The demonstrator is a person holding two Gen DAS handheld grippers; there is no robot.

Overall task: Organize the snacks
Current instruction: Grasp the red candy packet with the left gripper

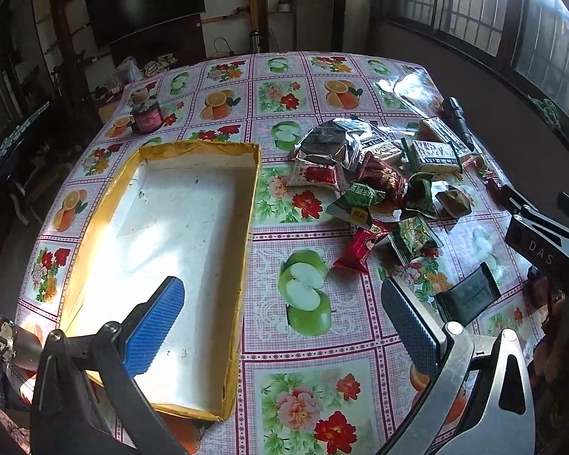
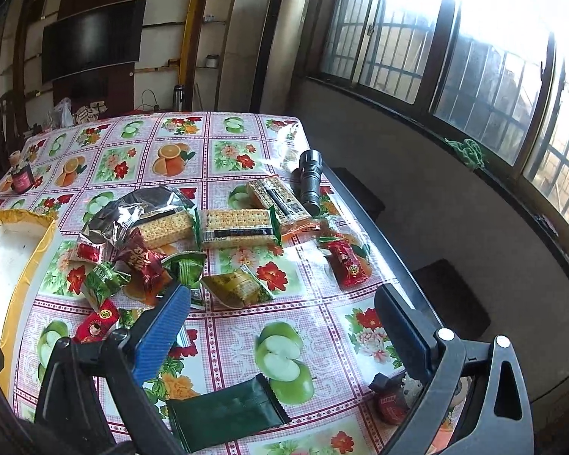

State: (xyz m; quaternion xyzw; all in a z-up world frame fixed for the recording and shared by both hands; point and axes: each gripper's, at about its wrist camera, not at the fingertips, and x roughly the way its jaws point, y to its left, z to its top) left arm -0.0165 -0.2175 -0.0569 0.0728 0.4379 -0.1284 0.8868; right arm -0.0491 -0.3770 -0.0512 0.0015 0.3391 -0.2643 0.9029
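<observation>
An empty white box with yellow walls (image 1: 193,235) lies on the left of the table; its corner shows in the right wrist view (image 2: 15,235). A pile of snack packets (image 1: 375,182) lies right of it: cracker packs (image 2: 239,227), red packets (image 2: 347,261), green packets (image 2: 102,280), a silver bag (image 2: 132,208). A dark green packet (image 2: 223,409) lies nearest, also in the left wrist view (image 1: 468,295). My left gripper (image 1: 284,326) is open and empty above the box's right wall. My right gripper (image 2: 284,326) is open and empty above the table, near the pile.
A black flashlight (image 2: 309,182) lies by the table's right edge. A small dark red jar (image 1: 146,113) stands at the far left. The right gripper's body (image 1: 542,235) shows at the right of the left wrist view. A fruit-patterned cloth (image 1: 303,87) covers the table.
</observation>
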